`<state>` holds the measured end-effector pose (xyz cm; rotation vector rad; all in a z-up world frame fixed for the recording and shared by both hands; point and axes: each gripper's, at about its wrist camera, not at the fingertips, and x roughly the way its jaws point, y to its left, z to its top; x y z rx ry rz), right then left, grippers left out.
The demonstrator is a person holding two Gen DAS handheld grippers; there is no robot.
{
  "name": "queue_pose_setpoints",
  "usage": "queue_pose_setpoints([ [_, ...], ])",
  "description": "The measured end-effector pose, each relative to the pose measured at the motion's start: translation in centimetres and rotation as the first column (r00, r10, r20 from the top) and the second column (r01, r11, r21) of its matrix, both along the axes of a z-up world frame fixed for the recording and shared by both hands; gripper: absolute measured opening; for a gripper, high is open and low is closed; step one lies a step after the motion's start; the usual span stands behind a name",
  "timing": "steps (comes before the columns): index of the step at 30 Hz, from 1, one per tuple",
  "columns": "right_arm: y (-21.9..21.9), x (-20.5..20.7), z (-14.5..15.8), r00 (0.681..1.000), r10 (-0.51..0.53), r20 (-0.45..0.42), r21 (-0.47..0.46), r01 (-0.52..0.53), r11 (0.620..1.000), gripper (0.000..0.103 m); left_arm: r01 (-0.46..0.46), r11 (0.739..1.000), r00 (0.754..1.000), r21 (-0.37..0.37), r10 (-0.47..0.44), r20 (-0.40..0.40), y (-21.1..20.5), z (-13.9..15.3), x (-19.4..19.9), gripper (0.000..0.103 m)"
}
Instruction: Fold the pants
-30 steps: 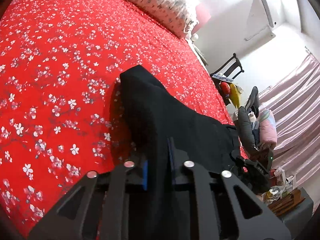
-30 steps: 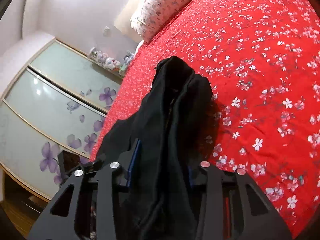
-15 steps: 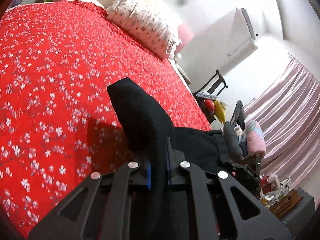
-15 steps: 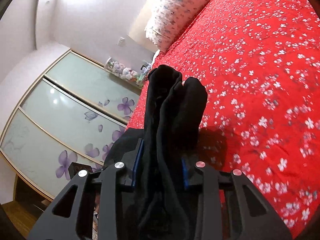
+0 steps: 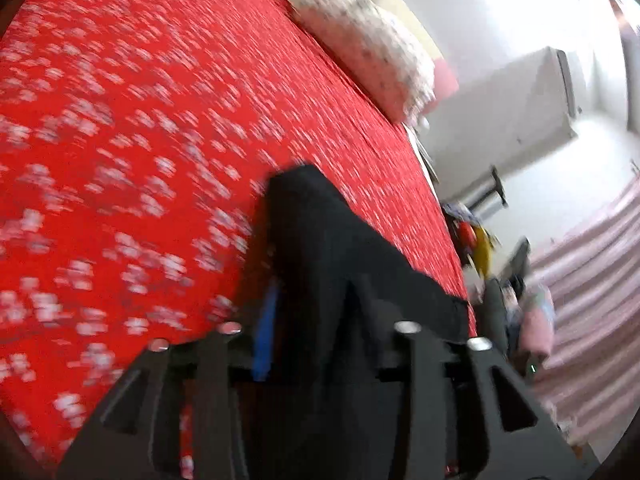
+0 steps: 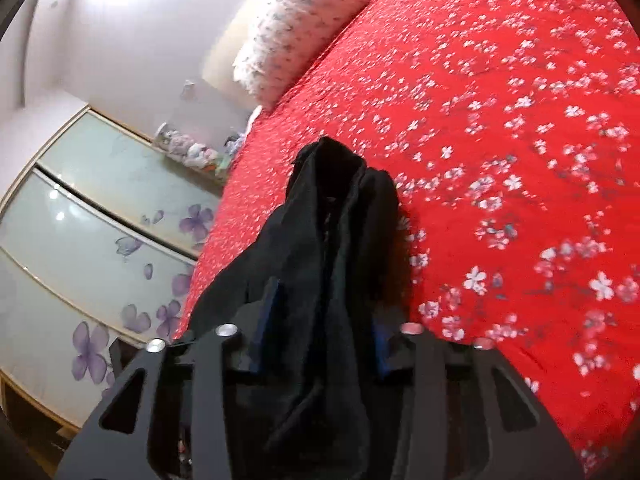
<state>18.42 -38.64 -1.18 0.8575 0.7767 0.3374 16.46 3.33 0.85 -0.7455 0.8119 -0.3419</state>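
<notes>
A: What is the left gripper point(image 5: 316, 312) doing?
B: It is clamping a bunch of the black pants point(image 5: 320, 248); the right gripper point(image 6: 320, 320) is pinching another bunch point(image 6: 340, 216), probably so the cloth hangs straight between them.
A: Where are the pants sitting?
B: They are being held just above the red bedspread point(image 5: 140, 120), the rest trailing toward the bed's edge. Farther back, a pillow point(image 6: 296, 28) is lying by the wall.
</notes>
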Motion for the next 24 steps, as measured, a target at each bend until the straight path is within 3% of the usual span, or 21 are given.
queue_pose_setpoints([
  [1,0.0,-0.2,0.4,1.000,-0.020,0.000,-0.040,0.020,0.999,0.064,-0.050,0.999,0.998,0.020,0.050,0.023,0.6,0.6,-0.7,0.066],
  [3,-0.2,-1.5,1.9,0.994,-0.096,0.045,-0.133,0.101,0.986,0.067,-0.118,0.991,0.991,0.058,0.114,0.068,1.4,1.6,-1.8,0.067],
  [5,-0.8,-3.0,3.6,0.977,-0.171,0.123,-0.163,0.190,0.968,0.067,-0.149,0.983,0.980,0.109,0.132,0.150,1.5,3.0,-3.2,0.070],
  [7,-0.9,-4.1,5.2,0.965,-0.127,0.229,-0.108,0.155,0.982,0.069,-0.094,0.989,0.965,0.114,0.063,0.254,0.8,4.5,-4.6,0.081],
  [8,-0.6,-4.3,5.6,0.964,-0.081,0.253,-0.077,0.104,0.992,0.075,-0.018,0.995,0.954,0.101,-0.013,0.300,-0.1,5.1,-5.3,0.083],
  [9,0.0,-4.2,5.8,0.962,-0.012,0.272,-0.033,0.021,0.999,0.084,0.045,0.995,0.947,0.090,-0.071,0.314,-0.8,5.3,-5.5,0.087],
  [10,0.5,-4.3,5.9,0.960,0.034,0.278,-0.006,-0.034,0.999,0.085,0.121,0.990,0.939,0.075,-0.139,0.315,-1.6,5.3,-5.5,0.090],
  [12,2.1,-3.9,5.6,0.955,0.128,0.266,0.033,-0.142,0.989,0.085,0.211,0.975,0.934,0.062,-0.220,0.281,-3.4,4.9,-5.4,0.090],
  [15,2.7,-3.3,5.5,0.965,0.143,0.221,-0.037,-0.139,0.990,0.088,0.242,0.966,0.949,0.087,-0.254,0.188,-4.7,3.7,-4.2,0.091],
  [17,2.1,-2.7,4.5,0.980,0.132,0.146,-0.006,-0.133,0.991,0.092,0.241,0.962,0.963,0.127,-0.254,0.094,-5.3,2.4,-3.1,0.091],
  [19,1.4,-2.0,2.7,0.989,0.125,0.075,0.041,-0.129,0.991,0.092,0.259,0.958,0.964,0.122,-0.265,0.033,-5.5,1.3,-2.0,0.091],
  [24,1.4,-2.5,1.6,0.992,0.115,0.048,0.060,-0.118,0.991,0.092,0.245,0.968,0.969,0.057,-0.245,-0.003,-5.2,0.2,-1.6,0.091],
])
